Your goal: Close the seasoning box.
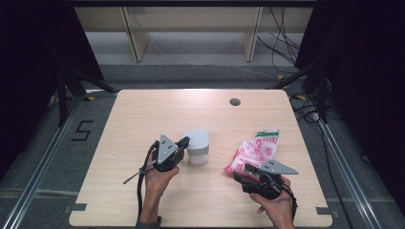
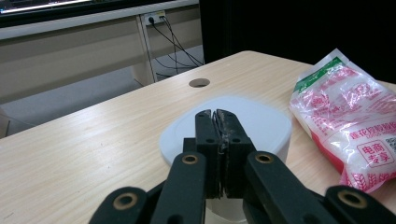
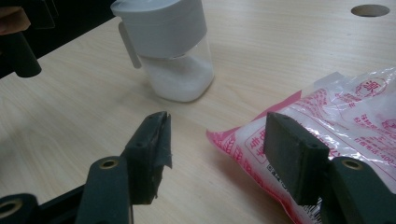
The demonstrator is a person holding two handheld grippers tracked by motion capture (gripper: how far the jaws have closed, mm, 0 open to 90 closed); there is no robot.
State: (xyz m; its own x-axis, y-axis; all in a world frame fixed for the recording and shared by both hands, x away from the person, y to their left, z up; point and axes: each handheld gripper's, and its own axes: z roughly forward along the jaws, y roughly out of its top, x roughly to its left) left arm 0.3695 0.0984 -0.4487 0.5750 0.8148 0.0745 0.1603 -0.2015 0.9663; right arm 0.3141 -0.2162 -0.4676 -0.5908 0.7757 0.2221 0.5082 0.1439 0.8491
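A clear container [image 1: 198, 148] with a white lid stands mid-table, part full of white powder [image 3: 180, 77]. My left gripper [image 1: 184, 141] is shut with nothing between its jaws, its tips [image 2: 216, 114] just over the near edge of the lid [image 2: 261, 123]. To the right lies a pink and white plastic bag [image 1: 255, 149] with a green top strip. My right gripper [image 1: 246, 168] sits at the bag's near end. Its jaws stand open [image 3: 217, 140], and the bag's corner [image 3: 233, 137] lies below the gap between them, untouched by the pads.
The light wooden table [image 1: 143, 114] has a round cable hole [image 1: 234, 101] near its far edge. Beyond the table are a pale desk frame and loose cables on the floor [image 1: 282, 47]. Metal rails run along both sides of the table.
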